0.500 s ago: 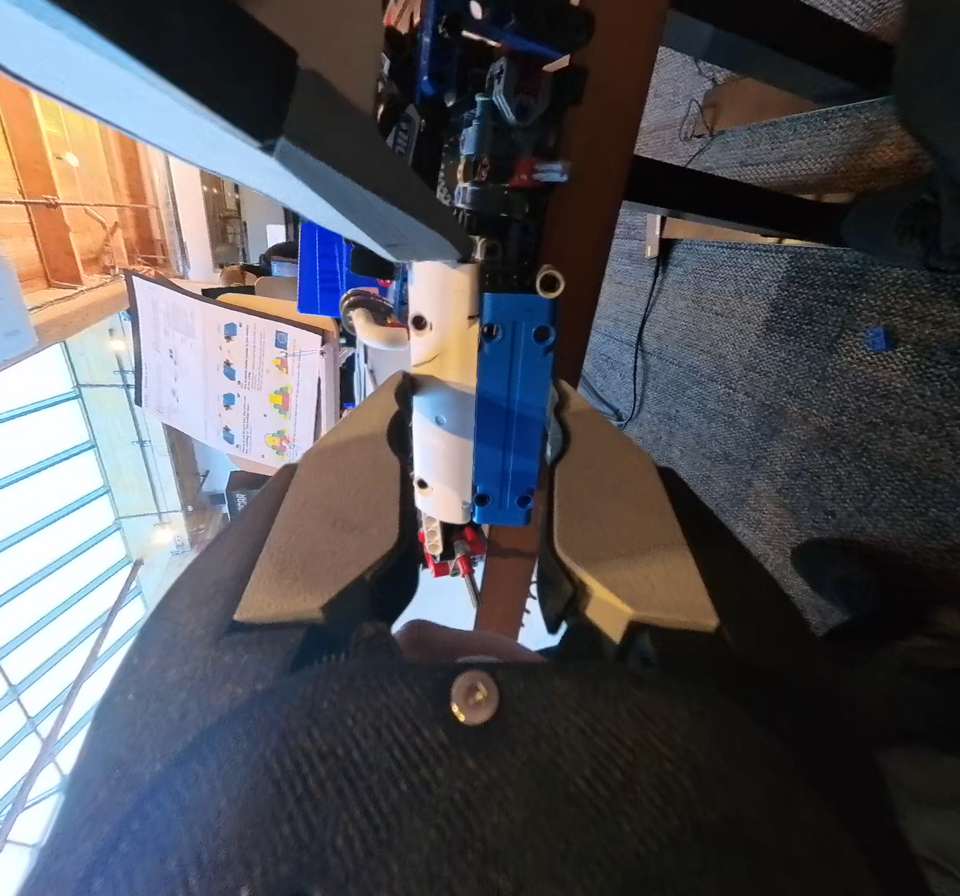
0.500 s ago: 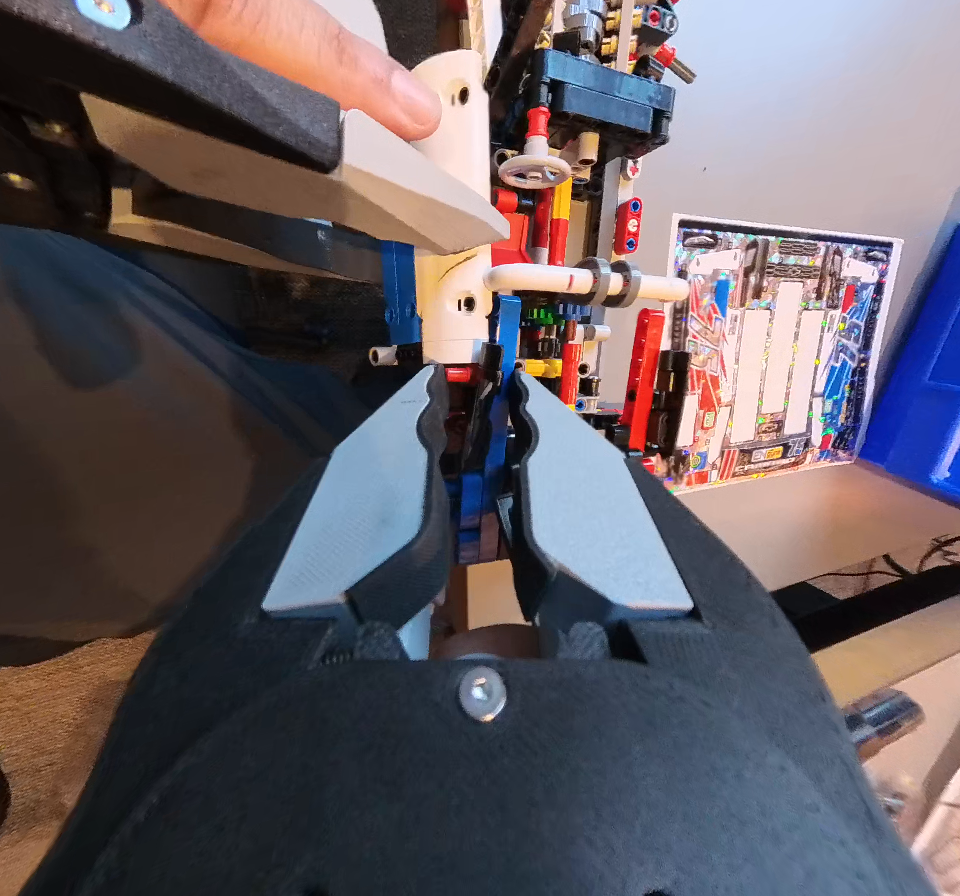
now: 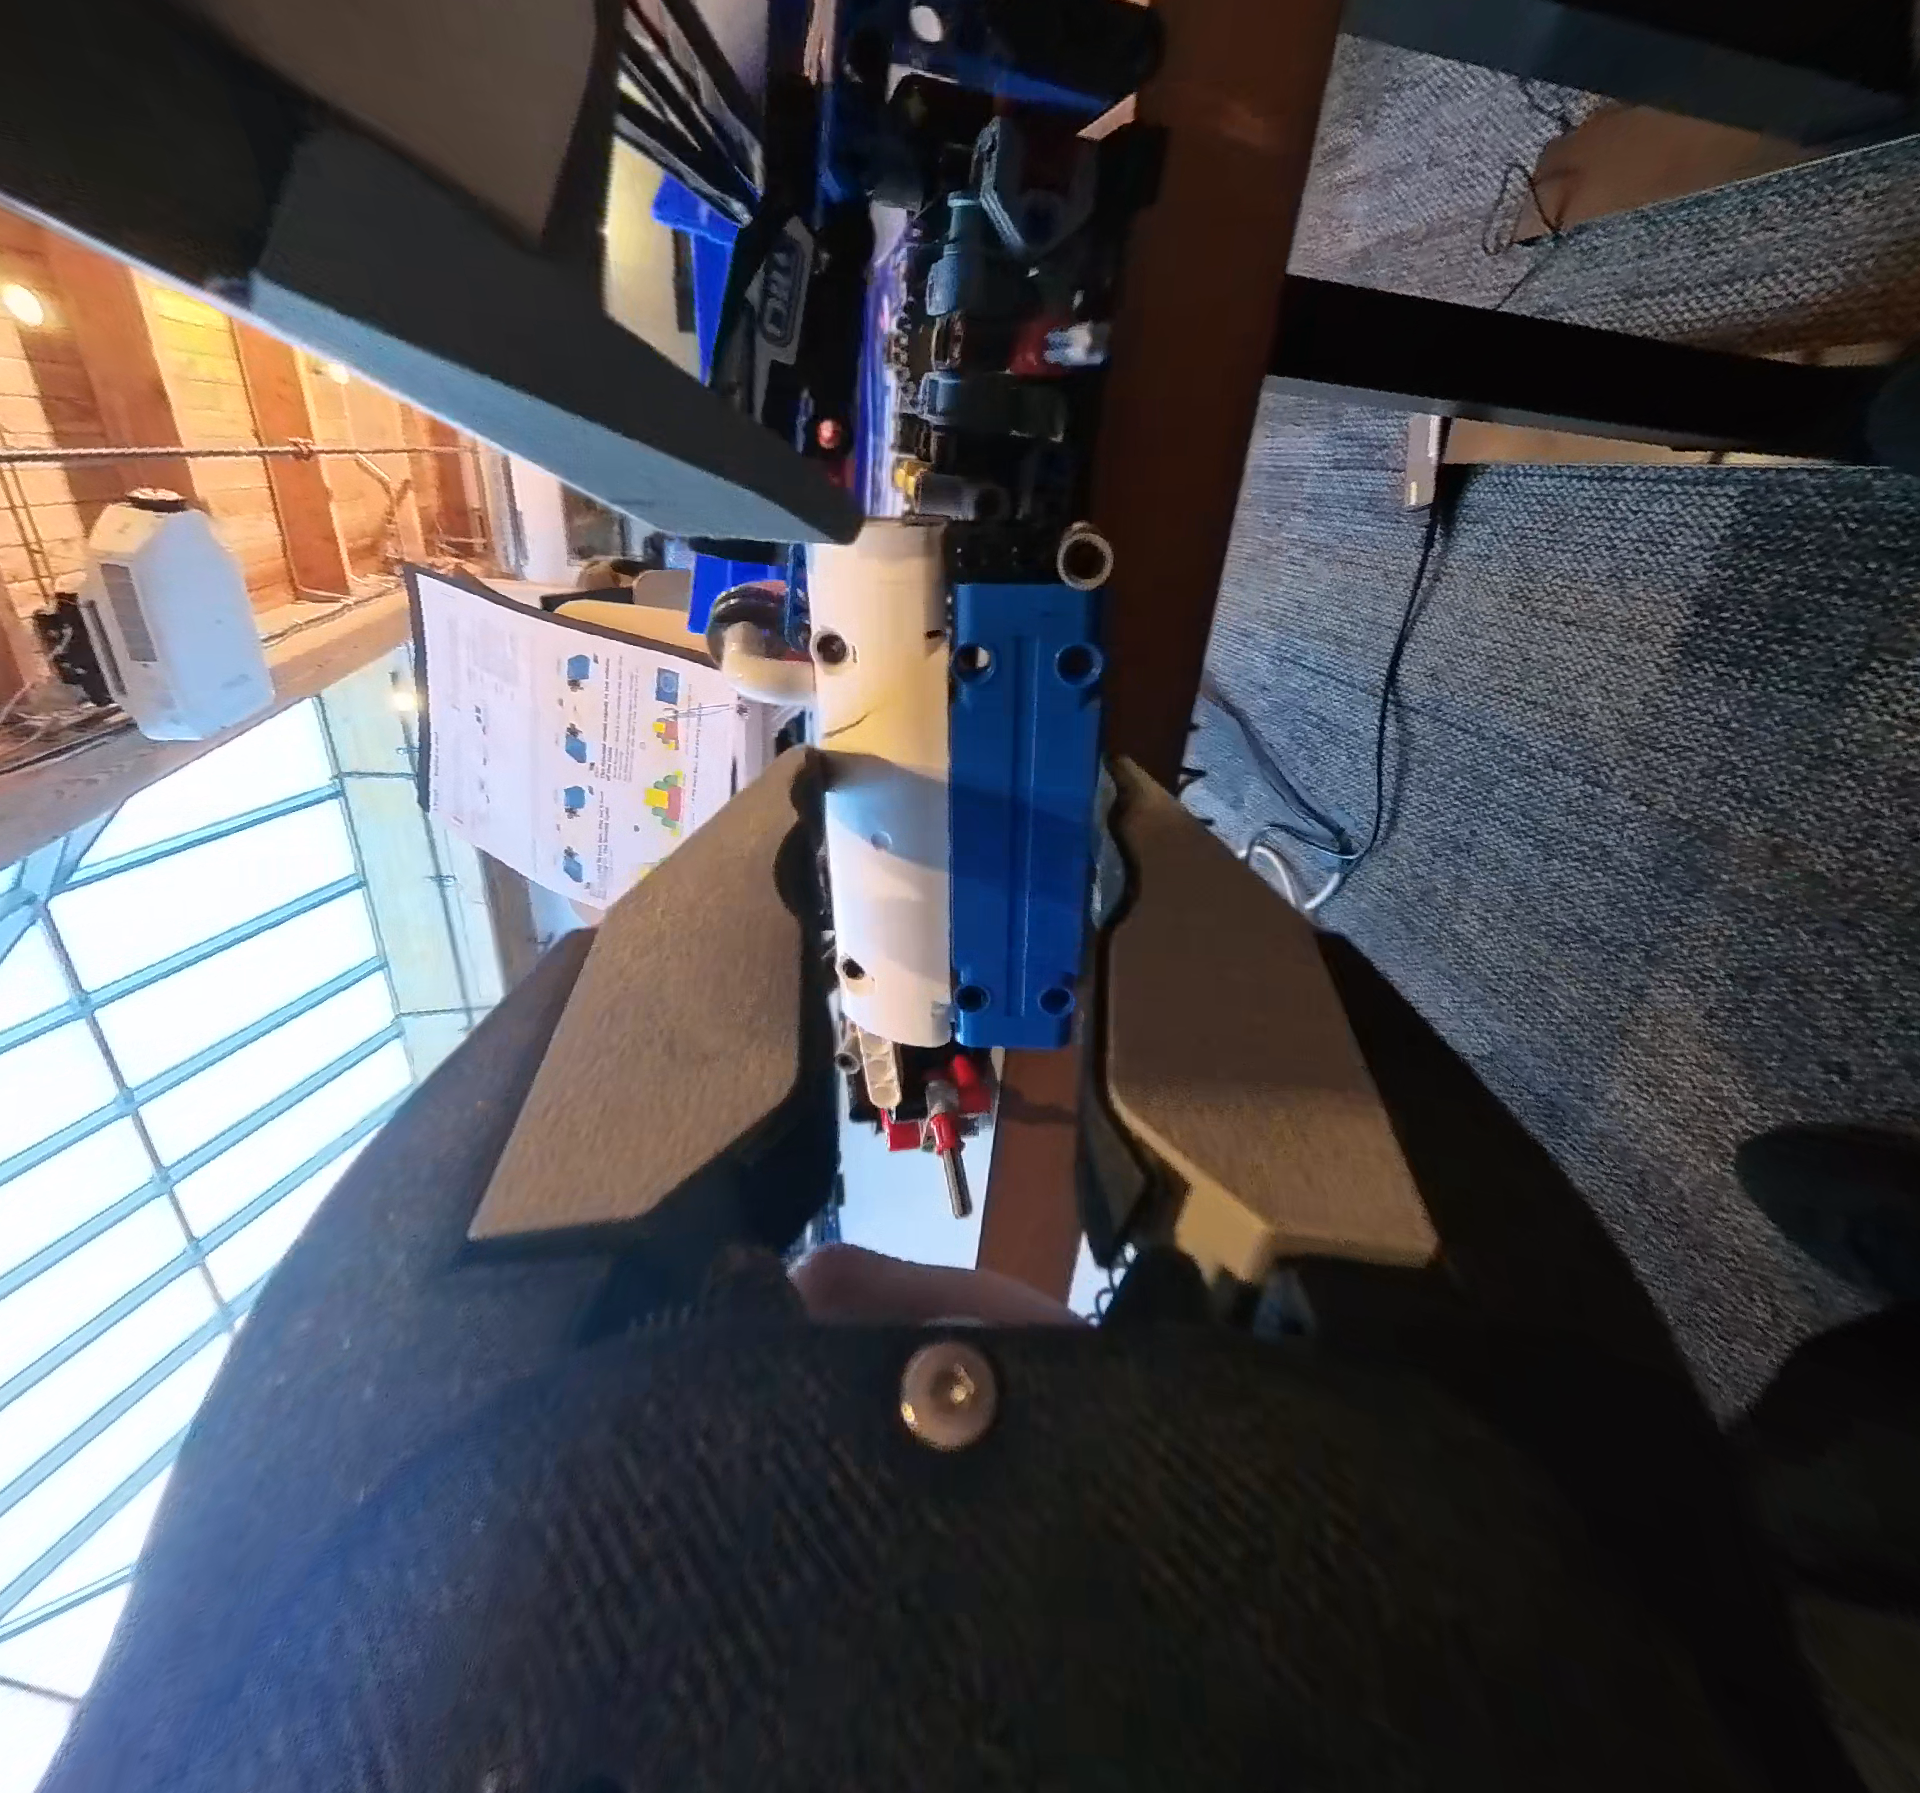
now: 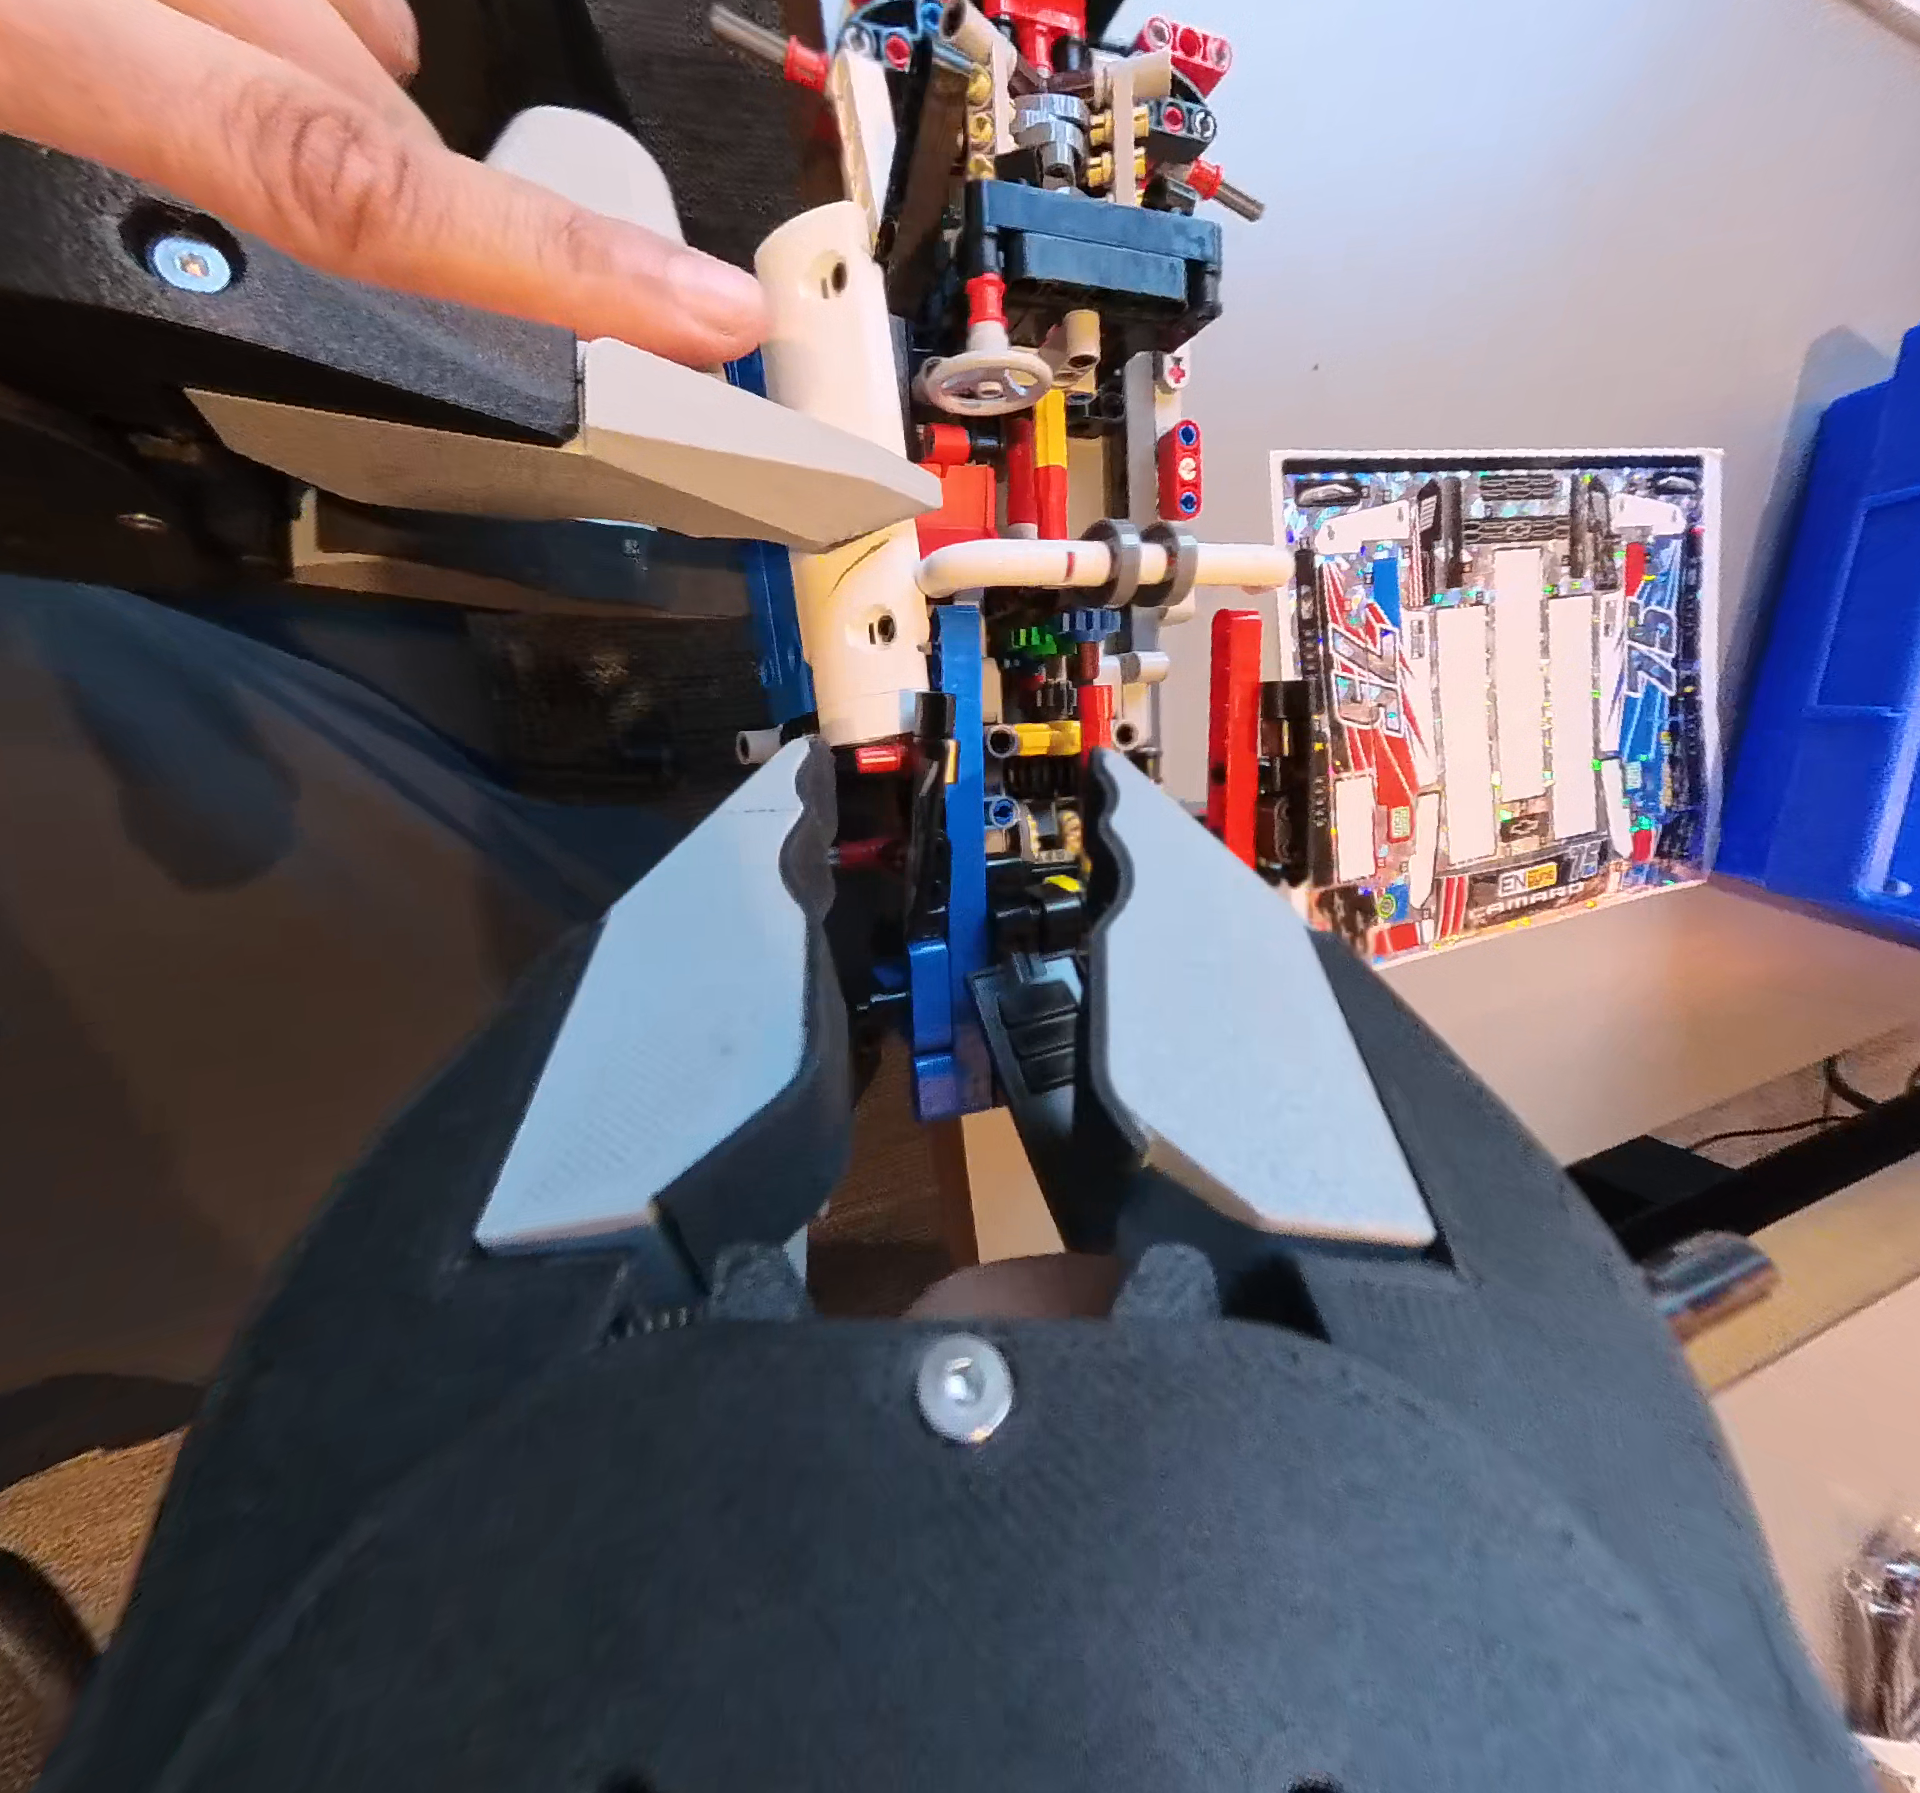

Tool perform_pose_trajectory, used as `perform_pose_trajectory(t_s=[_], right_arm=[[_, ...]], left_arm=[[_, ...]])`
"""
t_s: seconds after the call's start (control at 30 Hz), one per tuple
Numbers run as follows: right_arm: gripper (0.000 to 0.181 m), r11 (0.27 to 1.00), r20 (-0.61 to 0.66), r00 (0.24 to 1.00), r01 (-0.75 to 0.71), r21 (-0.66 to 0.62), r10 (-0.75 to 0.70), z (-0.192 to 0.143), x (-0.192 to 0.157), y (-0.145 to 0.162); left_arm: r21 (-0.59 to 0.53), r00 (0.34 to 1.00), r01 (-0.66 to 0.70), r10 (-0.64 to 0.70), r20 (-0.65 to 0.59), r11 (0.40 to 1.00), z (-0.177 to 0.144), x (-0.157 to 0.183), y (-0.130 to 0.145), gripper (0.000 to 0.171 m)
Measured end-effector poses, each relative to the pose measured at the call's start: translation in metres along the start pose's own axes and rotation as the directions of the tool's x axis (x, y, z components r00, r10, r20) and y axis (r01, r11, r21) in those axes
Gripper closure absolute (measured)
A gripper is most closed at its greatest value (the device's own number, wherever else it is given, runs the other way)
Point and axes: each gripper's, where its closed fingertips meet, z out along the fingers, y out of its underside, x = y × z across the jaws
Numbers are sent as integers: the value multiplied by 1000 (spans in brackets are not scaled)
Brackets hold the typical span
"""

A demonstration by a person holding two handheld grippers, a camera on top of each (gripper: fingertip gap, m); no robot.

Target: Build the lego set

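Here, left gripper (image 3: 951, 839) clamping lego model (image 3: 961, 808), right gripper (image 4: 951, 870) released, sticker sheet (image 4: 1496, 694) right view only.

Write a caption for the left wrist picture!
Left gripper clamps the white-and-blue plastic brick model beside a brown wooden table edge.

Your right tool (image 4: 951, 844) straddles the lego model (image 4: 1023, 517) at frame centre, jaws parted; the left tool (image 4: 727, 455) clamps its white panel (image 4: 842, 455) from upper left.

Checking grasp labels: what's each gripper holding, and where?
Left gripper clamps the lego model across its white and blue side panels. Right gripper straddles its lower end; contact can't be told.
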Motion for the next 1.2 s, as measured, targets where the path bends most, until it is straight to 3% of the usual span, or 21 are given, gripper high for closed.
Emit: perform_pose_trajectory(t_s=[0.17,0.27,0.4,0.5,0.63,0.8,0.93,1.03,1.1,1.2], right_arm=[[131,1000,-34,999,25,3,-25,7,-1,3],[133,1000,-36,999,29,8,-29,6,-2,2],[135,999,-49,999,25,25,-24,3,-1,-1],[134,999,-94,995,25,37,-21,-4,1,1],[129,988,-142,988,-44,150,65,-16,3,-1],[130,929,-209,958,-114,352,197,-51,-6,0],[151,836,-207,938,-129,533,277,-76,-8,2],[157,802,-311,890,-93,590,333,-80,26,-3],[157,810,-322,885,-98,578,337,-75,36,-10],[149,823,-313,893,-103,559,324,-67,44,-16]], left_arm=[[48,994,-33,28,109,998,-7,-1,-3,127],[97,978,-87,66,199,991,-15,1,-5,141],[184,978,-32,-7,207,982,-27,2,-11,149],[176,995,80,-90,51,981,-33,25,-4,148],[181,997,62,-69,32,982,-35,32,-2,145],[162,981,158,-136,-137,974,-54,61,0,139],[147,952,229,-190,-240,962,-63,77,0,138],[128,911,358,-316,-264,925,-41,81,-15,148],[37,891,396,-374,-259,917,-19,80,-13,139],[42,839,477,-441,-320,878,-19,75,-24,137]])
